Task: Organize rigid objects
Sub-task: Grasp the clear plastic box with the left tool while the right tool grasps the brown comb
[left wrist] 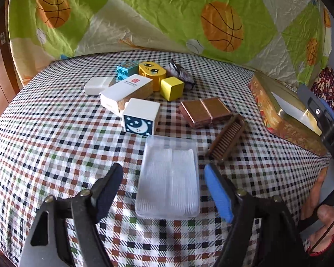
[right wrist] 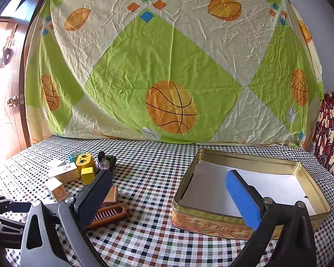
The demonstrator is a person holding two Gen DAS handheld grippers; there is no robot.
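My left gripper (left wrist: 164, 184) is open, its fingers on either side of a clear plastic box (left wrist: 168, 178) lying flat on the checked cloth, not touching it. Beyond the box lie a white moon block (left wrist: 141, 116), a copper case (left wrist: 204, 111), a brown comb (left wrist: 227, 141), a long white and gold box (left wrist: 127, 92), a small white box (left wrist: 98, 85), a yellow cube (left wrist: 172, 87), a yellow face block (left wrist: 152, 71), a blue brick (left wrist: 125, 69) and a dark wrapped item (left wrist: 182, 73). My right gripper (right wrist: 169, 189) is open and empty, hovering by the near left corner of the open gold tin (right wrist: 251, 191).
The tin (left wrist: 285, 111) stands at the right of the table, lined with white paper and holding nothing else. A basketball-print sheet (right wrist: 171, 66) hangs behind the table. A wooden door (right wrist: 9, 89) is at the left. Red patterned fabric (right wrist: 331, 133) lies at the far right.
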